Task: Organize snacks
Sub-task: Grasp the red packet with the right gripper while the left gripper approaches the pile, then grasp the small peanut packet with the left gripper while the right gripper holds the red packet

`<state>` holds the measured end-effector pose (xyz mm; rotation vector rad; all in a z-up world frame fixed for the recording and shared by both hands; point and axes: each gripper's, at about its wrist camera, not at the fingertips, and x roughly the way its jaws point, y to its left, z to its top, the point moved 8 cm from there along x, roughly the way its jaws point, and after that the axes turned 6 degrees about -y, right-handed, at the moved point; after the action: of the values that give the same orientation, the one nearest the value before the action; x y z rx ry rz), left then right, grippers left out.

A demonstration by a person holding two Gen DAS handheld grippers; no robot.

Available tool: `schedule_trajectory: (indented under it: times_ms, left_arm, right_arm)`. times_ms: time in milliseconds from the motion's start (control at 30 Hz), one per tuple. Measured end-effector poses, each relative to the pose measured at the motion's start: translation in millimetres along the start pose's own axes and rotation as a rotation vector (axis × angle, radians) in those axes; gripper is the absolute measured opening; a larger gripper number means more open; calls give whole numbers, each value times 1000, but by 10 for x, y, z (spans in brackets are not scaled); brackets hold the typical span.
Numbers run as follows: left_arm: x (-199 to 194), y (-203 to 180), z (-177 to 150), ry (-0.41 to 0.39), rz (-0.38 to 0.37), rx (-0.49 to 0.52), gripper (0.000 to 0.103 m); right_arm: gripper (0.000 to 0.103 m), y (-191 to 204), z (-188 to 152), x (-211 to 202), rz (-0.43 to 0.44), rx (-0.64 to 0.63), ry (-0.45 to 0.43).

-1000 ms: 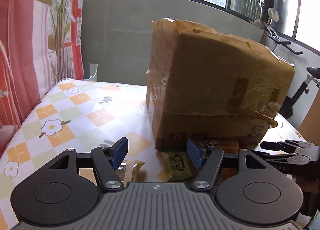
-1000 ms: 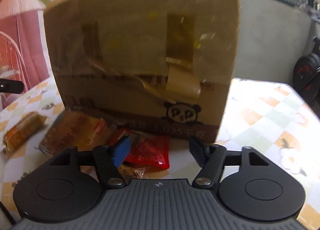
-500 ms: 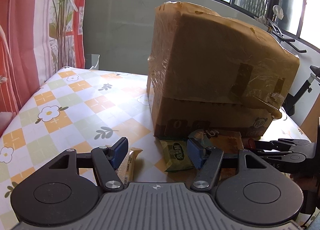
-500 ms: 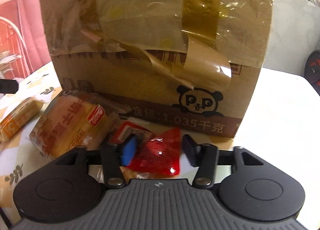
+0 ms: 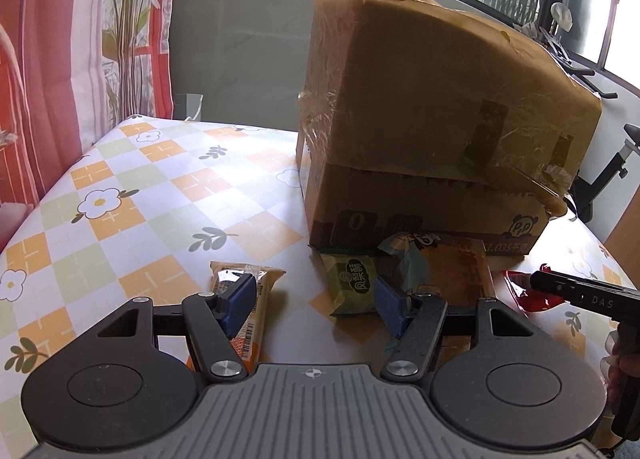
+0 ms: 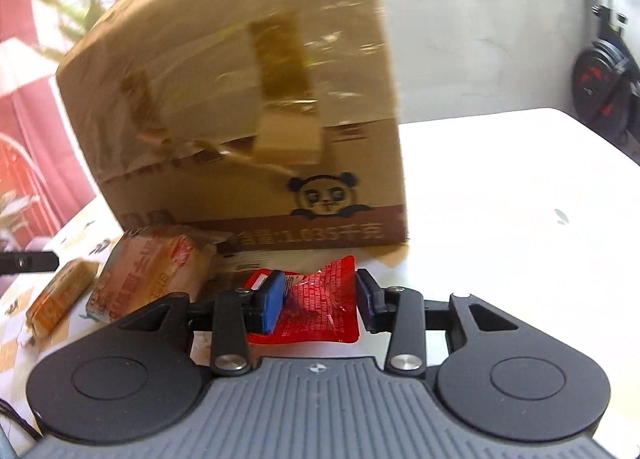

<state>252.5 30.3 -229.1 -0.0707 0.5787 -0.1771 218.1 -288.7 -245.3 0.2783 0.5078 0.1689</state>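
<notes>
Looking along our right claw (image 6: 320, 299), we see the red snack packet (image 6: 320, 309) between its blue pads, which have just been closing onto it, in front of the cardboard box (image 6: 248, 119). Our left claw (image 5: 310, 305) hangs open over the desk (image 5: 160, 195), holding nothing.

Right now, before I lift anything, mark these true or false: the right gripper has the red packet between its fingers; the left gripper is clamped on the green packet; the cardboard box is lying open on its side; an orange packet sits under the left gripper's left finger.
1. The right gripper has the red packet between its fingers: true; its jaws have just been closing on it.
2. The left gripper is clamped on the green packet: false; it is open, holding nothing.
3. The cardboard box lies open on its side: false; it stands taped shut.
4. An orange packet sits under the left finger: true.
</notes>
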Motion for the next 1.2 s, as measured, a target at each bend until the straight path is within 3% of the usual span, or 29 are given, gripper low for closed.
schedule_trajectory:
  times_ms: [233,400,633,667,733,900,1200]
  left_arm:
    - [27,-169,-52,11,-35,3,67]
    - [35,-370,-63,8,-76,7,67]
    - [28,-805,-83,14,-204,18,62]
    - [26,-886,-113,28,-245,5,56]
    - [18,-1052,-197,55,-307,17,55]
    - [105,-1312,-432,141,-355,85,52]
    - [390,-1321,-572,228,-331,2,50]
  right_arm:
    - [40,-33,-22,-21,22,7,-11]
    - [40,-66,27,-60,-20,-13,-21]
    - [40,5,102,-24,-76,-285,8]
    - [40,26,82,-29,-71,-315,16]
    - [40,58,35,-51,-53,-337,34]
    - [40,235,-113,-108,34,-323,65]
    - [40,390,-241,-95,118,-296,80]
